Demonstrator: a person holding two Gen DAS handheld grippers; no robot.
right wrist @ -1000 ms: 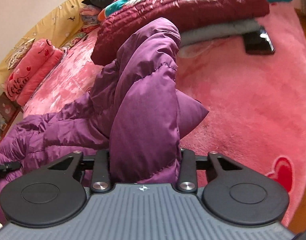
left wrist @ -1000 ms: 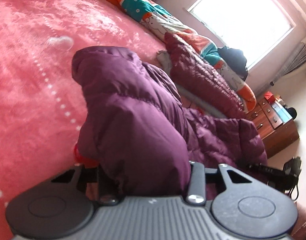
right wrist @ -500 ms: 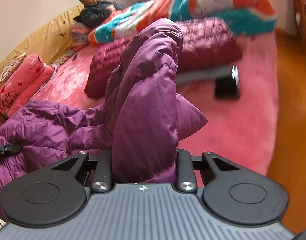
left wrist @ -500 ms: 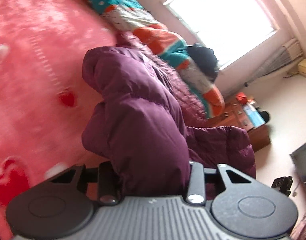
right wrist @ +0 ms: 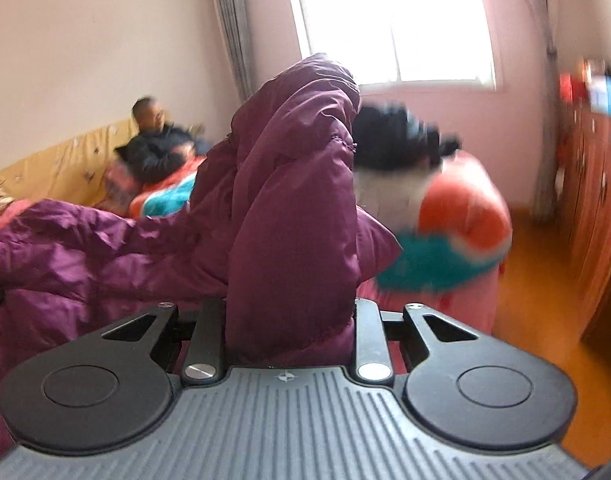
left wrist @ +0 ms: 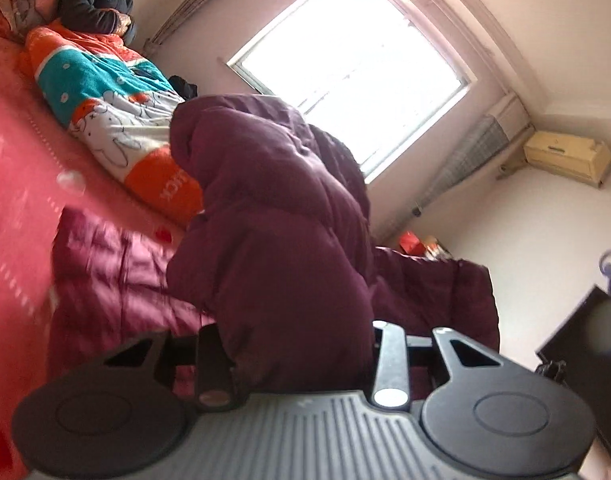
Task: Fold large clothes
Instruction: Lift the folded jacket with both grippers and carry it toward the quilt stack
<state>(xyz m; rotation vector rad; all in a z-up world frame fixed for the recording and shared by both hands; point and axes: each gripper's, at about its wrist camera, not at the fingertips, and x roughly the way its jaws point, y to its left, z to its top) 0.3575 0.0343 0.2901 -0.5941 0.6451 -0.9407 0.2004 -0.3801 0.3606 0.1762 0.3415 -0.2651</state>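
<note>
Jacket [left wrist: 281, 248]: a puffy purple one, bunched and raised off the pink bed [left wrist: 21, 208]; the span between the two grips sags toward the cover.
Why raised: I judge it is held at two far-apart spots so its weight pulls it flat and a fold line can be found.
Left gripper [left wrist: 293, 356]: pinching a thick wad of the jacket; fabric fills the gap between the fingers [left wrist: 389, 356].
Right gripper [right wrist: 289, 336]: clamped on another wad, with fabric packed between both fingers [right wrist: 369, 340].
Pose: both tools point a little below level, toward the window [right wrist: 389, 20] and walls more than the bed.
Around: a maroon quilted garment [left wrist: 113, 280] lies under the left grip; a bright quilt [left wrist: 117, 120] lies beyond; a person in dark clothes [right wrist: 157, 152] sits at the headboard.
</note>
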